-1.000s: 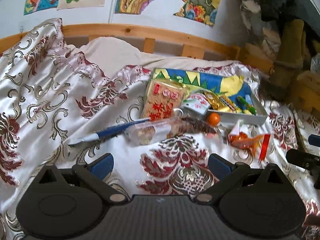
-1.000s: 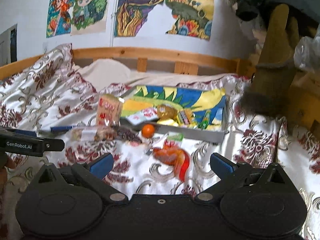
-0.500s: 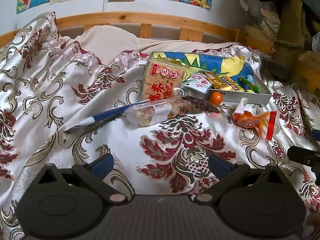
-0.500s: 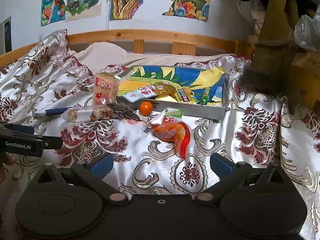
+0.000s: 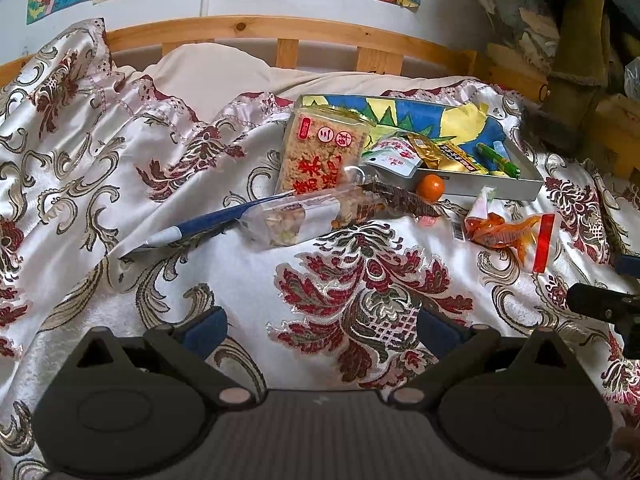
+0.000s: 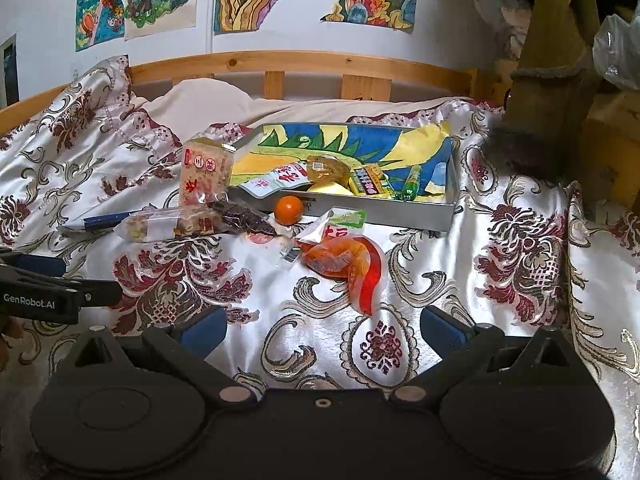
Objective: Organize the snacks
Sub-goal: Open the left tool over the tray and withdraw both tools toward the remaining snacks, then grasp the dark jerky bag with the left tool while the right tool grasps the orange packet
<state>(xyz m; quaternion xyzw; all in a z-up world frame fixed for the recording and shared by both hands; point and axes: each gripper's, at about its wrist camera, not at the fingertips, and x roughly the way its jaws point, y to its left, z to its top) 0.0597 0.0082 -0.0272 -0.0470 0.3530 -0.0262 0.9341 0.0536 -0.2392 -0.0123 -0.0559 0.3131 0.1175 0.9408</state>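
Plainly, both tools hang above the bedspread (image 6: 460, 264) with nothing in them; the left gripper (image 5: 320, 326) has its blue pads spread wide and empty, and the right gripper (image 6: 322, 326) stands likewise released; neither touches a packet. The tray (image 6: 400, 210) sits beyond them toward the headboard, already holding several small packets; the loose snacks lie on the cloth in front of it. The orange-red packet (image 6: 344, 260) lies just ahead of the right gripper, slightly left of its centre line, its red tail trailing toward the camera, so its long axis runs roughly along the line of reach; from the left wrist view the same packet (image 5: 508, 232) sits far off to the right, so the right hand looks the nearer. The long clear packet (image 5: 312, 216) lies crosswise ahead of the left gripper, its long axis running left to right, with a blue-and-white stick pack (image 5: 208, 224) at its left end and a small orange ball (image 5: 430, 188) against the tray's front wall; that one I judge falls to the left hand.
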